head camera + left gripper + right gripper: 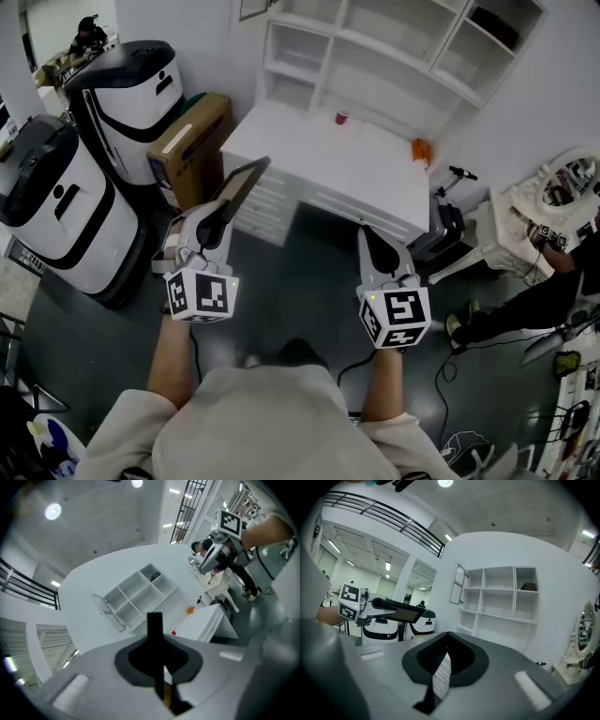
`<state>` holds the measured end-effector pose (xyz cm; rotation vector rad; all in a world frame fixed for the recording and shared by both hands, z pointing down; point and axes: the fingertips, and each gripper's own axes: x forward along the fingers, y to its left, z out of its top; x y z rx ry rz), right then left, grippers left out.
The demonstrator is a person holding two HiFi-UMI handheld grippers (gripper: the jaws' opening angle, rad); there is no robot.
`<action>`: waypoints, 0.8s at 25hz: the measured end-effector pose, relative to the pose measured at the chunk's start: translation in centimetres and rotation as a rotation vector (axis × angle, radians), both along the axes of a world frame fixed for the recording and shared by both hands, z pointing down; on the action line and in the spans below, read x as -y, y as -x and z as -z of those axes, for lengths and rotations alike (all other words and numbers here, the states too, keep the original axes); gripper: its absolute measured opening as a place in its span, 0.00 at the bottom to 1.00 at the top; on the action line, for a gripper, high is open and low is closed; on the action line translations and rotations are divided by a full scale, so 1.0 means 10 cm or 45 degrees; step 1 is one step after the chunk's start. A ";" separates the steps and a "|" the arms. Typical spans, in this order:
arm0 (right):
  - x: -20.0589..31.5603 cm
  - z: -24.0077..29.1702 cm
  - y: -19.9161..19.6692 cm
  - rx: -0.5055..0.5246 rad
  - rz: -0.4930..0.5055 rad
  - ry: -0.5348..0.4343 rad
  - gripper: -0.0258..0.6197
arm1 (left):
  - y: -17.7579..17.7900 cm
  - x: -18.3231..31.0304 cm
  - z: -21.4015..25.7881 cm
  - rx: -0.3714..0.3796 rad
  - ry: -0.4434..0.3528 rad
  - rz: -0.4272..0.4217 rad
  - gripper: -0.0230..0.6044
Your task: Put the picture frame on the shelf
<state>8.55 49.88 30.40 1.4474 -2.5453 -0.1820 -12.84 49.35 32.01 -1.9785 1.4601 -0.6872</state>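
Note:
My left gripper (pixel 226 201) is shut on a dark picture frame (pixel 249 176) with a brown face. The frame sticks out ahead of the jaws toward the white desk (pixel 309 159). In the left gripper view the frame (pixel 155 632) shows edge-on as a black bar clamped between the pads. The white cubby shelf (pixel 394 47) hangs on the wall behind the desk, also seen as the shelf (pixel 136 597) and the shelf (pixel 499 597). My right gripper (pixel 367 236) is shut with nothing in it, level with the left and apart from the frame (pixel 396 612).
A small red cup (pixel 341 117) and an orange object (pixel 421 150) sit on the desk. Two white-and-black machines (pixel 56 206) and a cardboard box (pixel 192 141) stand at the left. A white chair (pixel 511 225) and a seated person (pixel 525 309) are at the right.

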 end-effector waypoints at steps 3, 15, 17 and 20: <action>0.00 0.01 0.08 0.011 0.021 0.015 0.05 | 0.08 0.03 0.04 -0.013 -0.004 -0.009 0.06; 0.42 0.00 0.28 0.001 0.034 0.013 0.05 | 0.30 0.42 0.16 -0.114 -0.045 -0.026 0.06; 0.54 0.02 0.31 0.010 0.040 0.008 0.05 | 0.30 0.52 0.16 -0.126 -0.043 -0.040 0.06; 0.74 0.03 0.35 0.018 0.054 0.000 0.05 | 0.31 0.71 0.16 -0.148 -0.038 -0.043 0.06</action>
